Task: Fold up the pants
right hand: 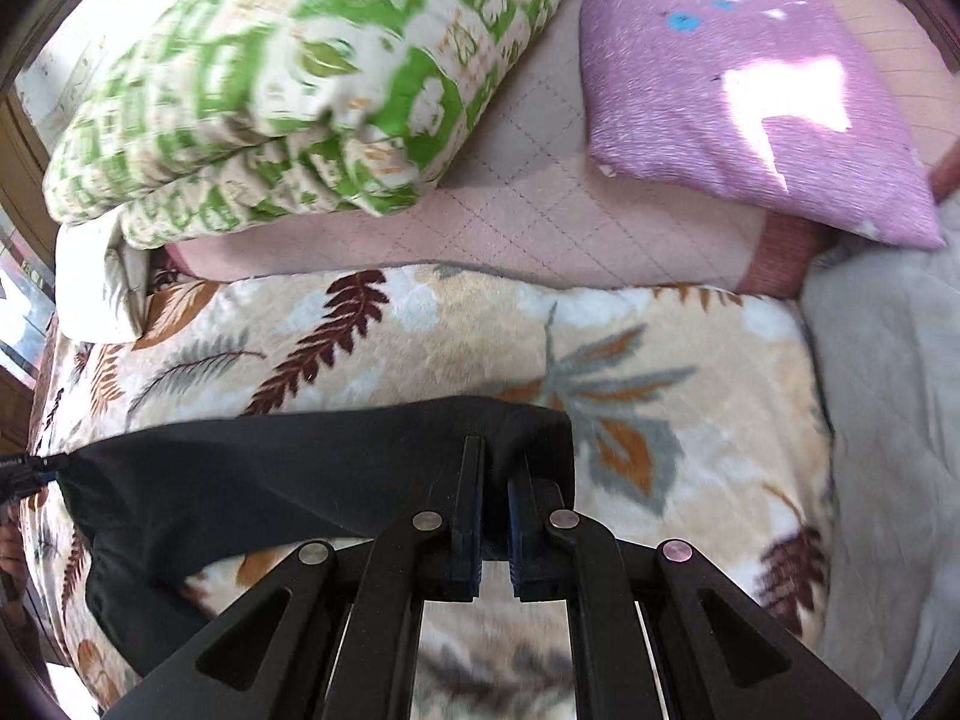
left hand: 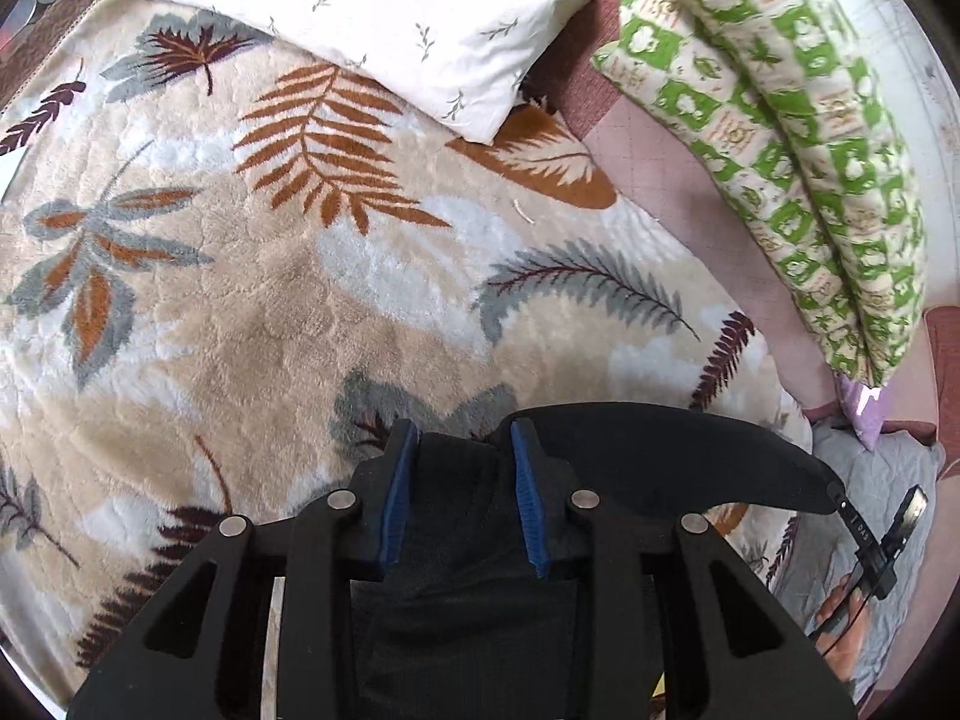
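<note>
A bed is filling both views, covered by a leaf-print blanket (left hand: pixel 252 312) with a white pillow (left hand: pixel 384 18) at its far side, a green checked quilt (left hand: pixel 774 138) further right, and a purple pillow (right hand: pixel 744 96) showing in the right wrist view.

The left gripper (left hand: pixel 462 498) is pinching a thick bunch of the black pants (left hand: pixel 666 450); its blue pads are standing partly apart with the cloth packed between them and more black fabric hanging under the jaws. From there the pants are stretching off rightward as a dark band above the blanket, toward the other tool glimpsed at the right edge.

The right gripper (right hand: pixel 493 516) is clamping the other end, jaws almost fully together with only a thin fold of the pants (right hand: pixel 288 468) between the pads. In this view the cloth is running left from the jaws and sagging toward the blanket.

So the long axis is lying side to side between the two hands, one end in each, neither hand nearer. Judging by this, the next move probably means carrying both ends together over the blanket; sagging cloth in the middle could bunch.
</note>
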`<control>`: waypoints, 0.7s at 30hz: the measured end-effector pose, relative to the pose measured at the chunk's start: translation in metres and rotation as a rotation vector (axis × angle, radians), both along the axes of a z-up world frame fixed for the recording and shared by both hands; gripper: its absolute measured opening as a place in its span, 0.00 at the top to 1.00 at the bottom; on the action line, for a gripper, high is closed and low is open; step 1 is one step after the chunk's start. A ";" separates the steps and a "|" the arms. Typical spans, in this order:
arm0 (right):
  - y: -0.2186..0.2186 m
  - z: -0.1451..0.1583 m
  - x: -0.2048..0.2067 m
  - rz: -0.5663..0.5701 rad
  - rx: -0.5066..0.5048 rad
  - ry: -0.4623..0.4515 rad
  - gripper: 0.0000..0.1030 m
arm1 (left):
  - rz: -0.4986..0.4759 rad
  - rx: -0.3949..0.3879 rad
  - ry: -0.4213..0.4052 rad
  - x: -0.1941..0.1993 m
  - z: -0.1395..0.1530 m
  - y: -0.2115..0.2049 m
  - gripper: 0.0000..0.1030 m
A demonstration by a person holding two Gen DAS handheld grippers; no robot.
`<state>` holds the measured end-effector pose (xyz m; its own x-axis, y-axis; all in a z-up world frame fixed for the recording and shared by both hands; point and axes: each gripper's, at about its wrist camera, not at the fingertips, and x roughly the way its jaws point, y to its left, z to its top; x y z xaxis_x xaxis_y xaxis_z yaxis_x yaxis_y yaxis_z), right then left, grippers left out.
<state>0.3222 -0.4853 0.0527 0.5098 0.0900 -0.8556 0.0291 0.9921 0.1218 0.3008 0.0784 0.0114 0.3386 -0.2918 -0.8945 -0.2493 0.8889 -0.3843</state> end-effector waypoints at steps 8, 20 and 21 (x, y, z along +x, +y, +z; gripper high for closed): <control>-0.013 0.018 -0.067 -0.025 0.036 -0.032 0.95 | 0.015 -0.011 -0.010 -0.031 0.016 -0.004 0.72; -0.022 -0.010 -0.159 -0.011 0.111 -0.031 0.95 | -0.003 -0.040 -0.064 -0.104 0.021 -0.015 0.72; -0.022 -0.014 -0.168 -0.007 0.118 -0.032 0.95 | -0.008 -0.046 -0.063 -0.111 0.019 -0.015 0.72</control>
